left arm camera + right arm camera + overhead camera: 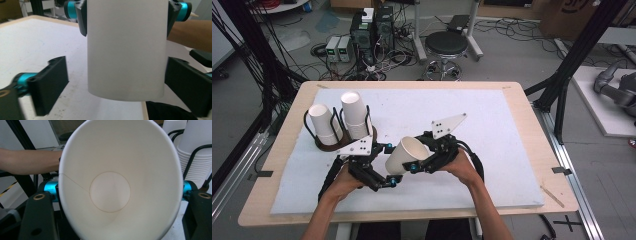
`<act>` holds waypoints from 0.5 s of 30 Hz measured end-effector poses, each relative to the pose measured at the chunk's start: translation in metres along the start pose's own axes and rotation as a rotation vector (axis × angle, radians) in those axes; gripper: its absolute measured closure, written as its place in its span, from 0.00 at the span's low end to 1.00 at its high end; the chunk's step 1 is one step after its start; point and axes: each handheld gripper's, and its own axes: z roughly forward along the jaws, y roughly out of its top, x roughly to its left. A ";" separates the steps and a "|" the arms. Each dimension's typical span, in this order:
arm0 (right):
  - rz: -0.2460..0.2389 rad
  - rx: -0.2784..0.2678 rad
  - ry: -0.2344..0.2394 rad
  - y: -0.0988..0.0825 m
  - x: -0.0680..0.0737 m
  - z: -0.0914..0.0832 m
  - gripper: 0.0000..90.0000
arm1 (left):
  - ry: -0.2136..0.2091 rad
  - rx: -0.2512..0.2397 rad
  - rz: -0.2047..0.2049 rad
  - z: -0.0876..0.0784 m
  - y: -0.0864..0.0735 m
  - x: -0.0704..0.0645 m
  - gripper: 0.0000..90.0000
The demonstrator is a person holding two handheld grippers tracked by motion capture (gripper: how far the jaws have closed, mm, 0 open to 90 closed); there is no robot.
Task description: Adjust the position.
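Clenching your right gripper [412, 167] on the white paper cup [404, 154], you are spreading your left gripper [388, 165] released beside it

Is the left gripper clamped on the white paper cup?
No: in the left gripper view, the left gripper stands apart from the white paper cup, gaps showing.

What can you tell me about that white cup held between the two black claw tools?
The cup is plain white, paper by the look, empty, with a round base and a side seam visible inside. It is held tipped on its side above the table, mouth toward the right gripper, which is shut on it near the rim. The left gripper stands open around its base end without pressing.
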 end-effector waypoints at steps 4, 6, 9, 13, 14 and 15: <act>0.001 -0.004 0.002 0.000 0.000 0.000 0.33 | -0.001 0.009 -0.008 0.000 -0.001 0.001 0.02; -0.001 -0.004 -0.001 0.000 0.000 -0.001 0.33 | 0.008 0.010 0.000 -0.001 -0.001 0.001 0.02; 0.001 -0.003 0.000 0.000 0.001 -0.001 0.33 | 0.014 0.014 0.000 -0.001 0.000 0.000 0.02; 0.001 0.001 -0.002 0.001 0.001 -0.002 0.33 | 0.031 0.018 0.000 -0.003 0.000 0.001 0.02; 0.001 0.001 -0.004 0.001 0.001 -0.002 0.33 | 0.034 0.016 0.001 -0.003 0.000 0.000 0.02; -0.001 0.000 -0.003 0.000 0.001 -0.002 0.33 | 0.037 0.017 0.001 -0.004 0.000 0.000 0.02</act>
